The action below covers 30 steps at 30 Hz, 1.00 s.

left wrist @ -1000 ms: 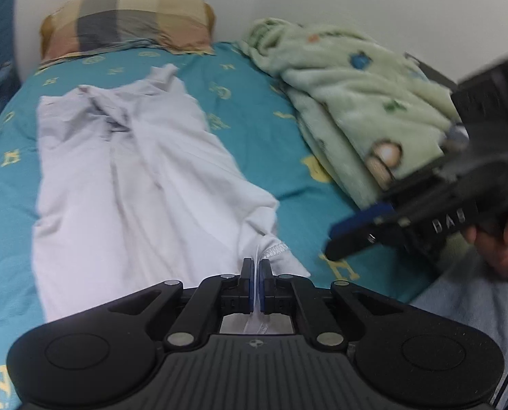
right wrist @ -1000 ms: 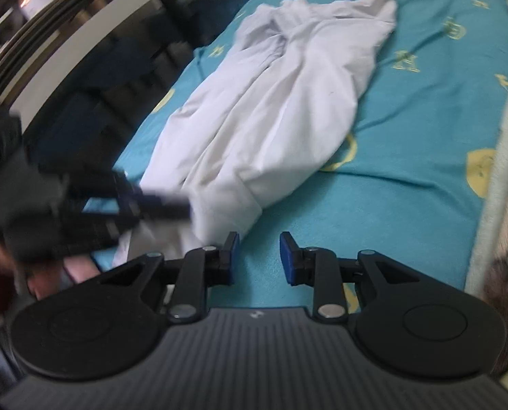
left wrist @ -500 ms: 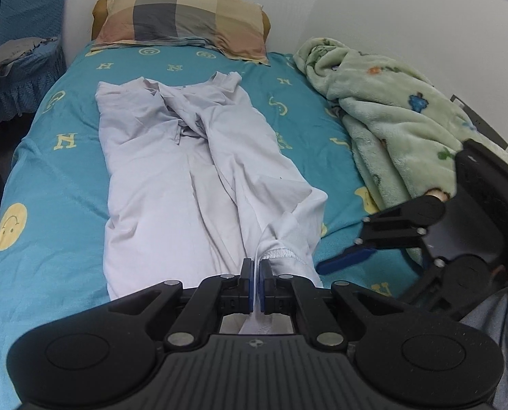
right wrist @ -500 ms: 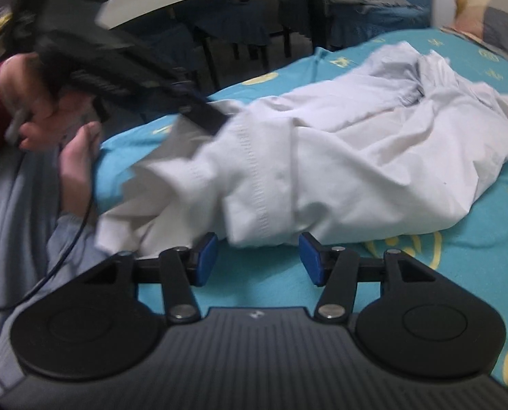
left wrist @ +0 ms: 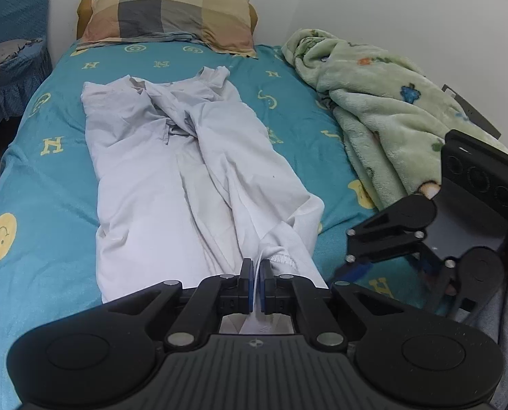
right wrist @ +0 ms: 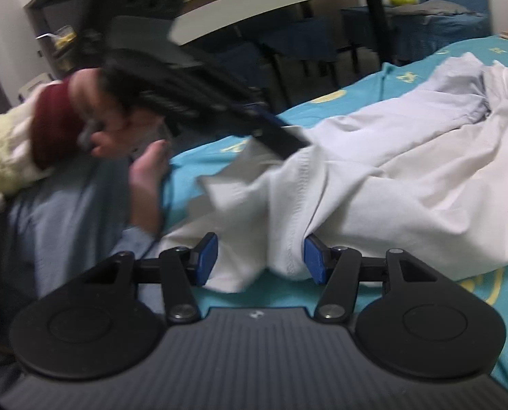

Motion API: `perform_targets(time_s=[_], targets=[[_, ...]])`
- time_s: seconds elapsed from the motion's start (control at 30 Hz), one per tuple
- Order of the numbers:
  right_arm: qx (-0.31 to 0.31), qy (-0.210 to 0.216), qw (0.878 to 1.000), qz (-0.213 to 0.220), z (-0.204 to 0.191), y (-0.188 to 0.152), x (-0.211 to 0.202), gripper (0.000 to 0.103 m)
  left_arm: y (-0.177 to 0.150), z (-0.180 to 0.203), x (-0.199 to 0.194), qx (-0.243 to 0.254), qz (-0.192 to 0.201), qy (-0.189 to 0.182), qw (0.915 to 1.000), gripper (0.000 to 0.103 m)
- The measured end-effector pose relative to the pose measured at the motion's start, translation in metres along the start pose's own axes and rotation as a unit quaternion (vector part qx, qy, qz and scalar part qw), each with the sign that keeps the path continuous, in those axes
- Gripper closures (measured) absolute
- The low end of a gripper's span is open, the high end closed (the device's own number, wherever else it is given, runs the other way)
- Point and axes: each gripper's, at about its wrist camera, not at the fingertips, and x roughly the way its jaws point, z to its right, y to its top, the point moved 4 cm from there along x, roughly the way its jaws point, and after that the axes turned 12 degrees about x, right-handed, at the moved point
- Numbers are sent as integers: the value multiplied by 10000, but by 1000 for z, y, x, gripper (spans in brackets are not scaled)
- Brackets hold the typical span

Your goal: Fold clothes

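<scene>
The white trousers (left wrist: 192, 177) lie lengthwise down the middle of the teal bed sheet (left wrist: 42, 184), waist end toward the checked pillow (left wrist: 166, 12) and leg ends toward the camera, with the green fleece blanket (left wrist: 383, 102) heaped along the wall side, apart from them. The cloth looks thin, light and limp; it will likely sag and bunch wherever it is not supported, so the stitched hems at the leg ends seem the firmest places to take hold, since the doubled fabric there should slip less than a single layer. The left gripper (left wrist: 256, 282) has its jaws pressed together on the near hem, a sliver of white cloth showing between the blue pads (left wrist: 247, 282) and more fabric running back under the tool. The right gripper (right wrist: 260, 259) has its jaws spread wide, and in its own view a bunched fold of the other leg end, with a line of stitching on it, sits between the two blue pads without being pinched; the cloth appears to touch the right-hand pad, though whether it reaches the left one is hard to tell. In my judgement, closing on that seam would give two matched holds for lifting the legs toward the waist.
</scene>
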Motion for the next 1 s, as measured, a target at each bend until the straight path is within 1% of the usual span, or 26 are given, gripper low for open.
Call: perform_targets(time_s=[0.07, 0.1, 0.23, 0.37, 0.4, 0.47, 0.5, 0.57, 0.6, 0.67, 0.73, 0.77, 0.8, 0.87, 0.93, 0.97, 1.0], targets=[[-42, 50, 9999, -95, -11, -6, -5, 46, 1, 6, -2, 99, 72, -131, 9998, 99], [-48, -23, 9999, -87, -14, -7, -6, 46, 2, 10, -3, 162, 101, -194, 9996, 99], [-24, -491, 9987, 92, -21, -6, -9, 46, -1, 22, -5, 421, 119, -224, 9988, 98], [1, -959, 9950, 270, -27, -6, -12, 48, -3, 21, -13, 388, 301, -115, 9987, 99], [30, -1082, 9931, 460, -28, -3, -18, 48, -3, 20, -17, 386, 365, -125, 9985, 99], [116, -1335, 9858, 1016, -30, 6, -34, 48, -3, 24, -23, 468, 465, -180, 9977, 99], [167, -1388, 9822, 1252, -31, 10, -41, 47, -3, 27, -27, 533, 513, -213, 9970, 100], [176, -1323, 9796, 1501, -36, 15, -46, 47, -3, 34, -33, 698, 613, -297, 9952, 100], [126, -1268, 9802, 1516, -39, 16, -45, 47, -3, 38, -36, 802, 666, -350, 9939, 100], [-55, -1209, 9837, 1330, -44, 15, -36, 49, -2, 46, -41, 971, 750, -491, 9912, 100], [-197, -1247, 9855, 1132, -45, 12, -24, 52, -3, 54, -45, 1155, 798, -653, 9879, 100], [-240, -1272, 9859, 1060, -46, 10, -19, 56, -4, 57, -45, 1245, 801, -699, 9865, 100], [-291, -1325, 9860, 971, -47, 9, -15, 67, -5, 58, -44, 1275, 775, -700, 9863, 100], [-460, -1499, 9845, 787, -53, 6, -9, 78, -7, 58, -41, 1258, 712, -668, 9872, 100], [-757, -1797, 9788, 633, -67, -1, -8, 87, -7, 54, -40, 1147, 724, -716, 9882, 100], [-833, -1973, 9752, 557, -71, -3, -8, 95, -7, 53, -39, 1111, 743, -775, 9880, 100], [-832, -2127, 9724, 485, -76, -6, -9, 98, -6, 53, -38, 1122, 744, -817, 9875, 100]])
